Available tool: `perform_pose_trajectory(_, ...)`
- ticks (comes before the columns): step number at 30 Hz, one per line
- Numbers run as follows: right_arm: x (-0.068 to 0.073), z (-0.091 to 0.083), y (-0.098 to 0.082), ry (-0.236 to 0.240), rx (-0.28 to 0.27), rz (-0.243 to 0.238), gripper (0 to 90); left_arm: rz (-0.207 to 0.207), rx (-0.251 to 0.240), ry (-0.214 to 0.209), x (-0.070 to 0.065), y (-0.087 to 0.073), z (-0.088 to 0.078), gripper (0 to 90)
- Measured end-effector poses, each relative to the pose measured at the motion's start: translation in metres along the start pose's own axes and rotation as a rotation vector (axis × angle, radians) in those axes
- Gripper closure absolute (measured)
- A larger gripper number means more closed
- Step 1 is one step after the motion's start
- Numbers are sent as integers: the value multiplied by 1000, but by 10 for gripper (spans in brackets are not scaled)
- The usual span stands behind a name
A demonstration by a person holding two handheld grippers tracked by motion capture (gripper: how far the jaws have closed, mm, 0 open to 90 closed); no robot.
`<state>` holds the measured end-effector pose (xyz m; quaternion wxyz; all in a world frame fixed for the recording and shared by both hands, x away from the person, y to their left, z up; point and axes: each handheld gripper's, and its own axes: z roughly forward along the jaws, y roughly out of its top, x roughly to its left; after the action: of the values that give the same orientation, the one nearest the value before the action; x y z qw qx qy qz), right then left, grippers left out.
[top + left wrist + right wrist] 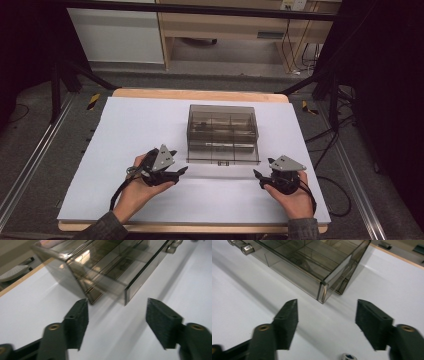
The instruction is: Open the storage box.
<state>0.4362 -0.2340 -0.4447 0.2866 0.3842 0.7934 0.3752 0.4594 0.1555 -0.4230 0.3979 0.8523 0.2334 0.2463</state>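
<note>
Left tongs (181, 171) and right tongs (258, 175) gape wide, empty | smoked plastic drawer box (223, 131) on bench (125, 130) just ahead, between them | looks light, rigid, slick; grip the pulled-out drawer (294, 271) by its front corners.

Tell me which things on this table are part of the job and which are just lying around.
Part of the job:
- smoky clear drawer box, its drawer pulled out
- left gripper, jaws open, nothing between them
- right gripper, jaws open, nothing between them

Just lying about:
- small round grey piece on the white table sheet
- cables on the floor
</note>
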Motion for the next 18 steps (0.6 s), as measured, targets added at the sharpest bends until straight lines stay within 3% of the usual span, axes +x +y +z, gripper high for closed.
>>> perform_pose_trajectory(3,6,-5,-4,-41,-16,34,183,59,58,-13,11,-3,-8,232)
perform_pose_trajectory(6,19,-12,-12,-76,-41,94,103,69,89,-53,18,-5,-14,73)
perform_pose_trajectory(10,29,-19,-19,-124,-46,97,102,154,114,-66,26,-4,-25,66)
perform_pose_trajectory(15,41,-21,-28,-203,-28,88,121,188,135,-134,36,-1,-33,85)
perform_pose_trajectory(18,41,-18,-30,-220,-13,92,132,210,223,-191,41,2,-34,85)
